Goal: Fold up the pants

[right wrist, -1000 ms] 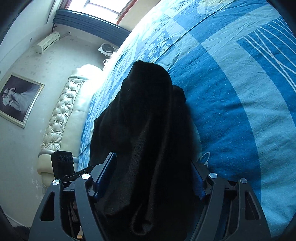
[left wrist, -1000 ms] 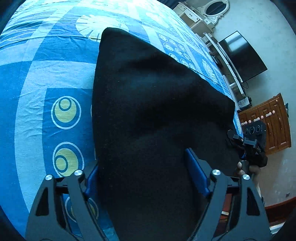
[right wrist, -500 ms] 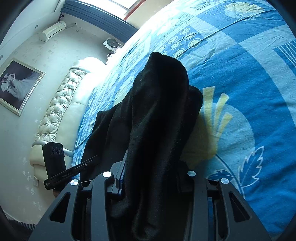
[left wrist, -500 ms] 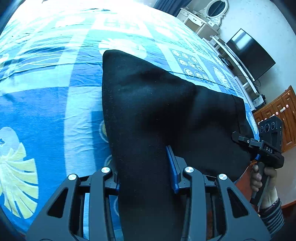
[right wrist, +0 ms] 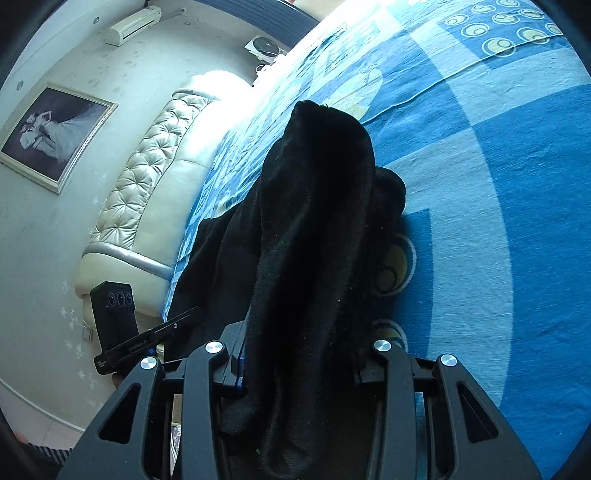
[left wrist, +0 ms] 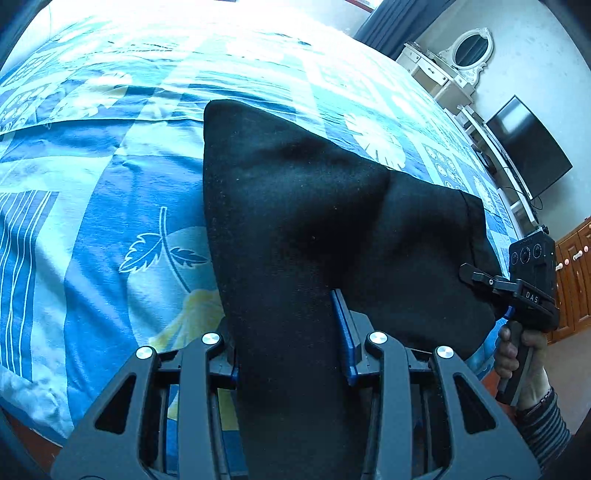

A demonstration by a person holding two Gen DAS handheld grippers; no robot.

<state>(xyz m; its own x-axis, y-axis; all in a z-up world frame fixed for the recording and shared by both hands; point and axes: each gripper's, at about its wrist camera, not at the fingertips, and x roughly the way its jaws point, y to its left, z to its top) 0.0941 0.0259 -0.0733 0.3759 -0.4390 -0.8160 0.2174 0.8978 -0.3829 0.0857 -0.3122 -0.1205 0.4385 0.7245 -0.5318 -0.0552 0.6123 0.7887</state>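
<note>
While your left wrist view looks across the bed (left wrist: 92, 206) toward a white dresser with an oval mirror (left wrist: 471, 48) and a dark television (left wrist: 528, 144) at two o'clock, your right wrist view shows what the other cannot: a tufted cream headboard (right wrist: 147, 184), a framed picture (right wrist: 55, 136) on the wall at ten o'clock, and an air conditioner (right wrist: 135, 24) high up. Each view also catches the opposite tool from the side; in the left view your right hand (left wrist: 521, 358) and its striped sleeve grip the handle at four o'clock.

Your left tool (left wrist: 286, 332) is drawn partway in, its blue-padded fingers (left wrist: 341, 325) pinching a thick band of the black pants (left wrist: 295, 206). Your right tool (right wrist: 299, 354) is likewise narrowed and clamped on a bunched fold of the same pants (right wrist: 317, 206).

The pants stretch between both tools, their far end lying on the bed toward twelve o'clock. They are matte, soft and slightly fuzzy, forming a broad triangular sheet in the left view and a draped, rounded hump in the right. The bedsheet is thin, wrinkled cotton, blue with pale bands, yellow ringed circles and leaf prints.
</note>
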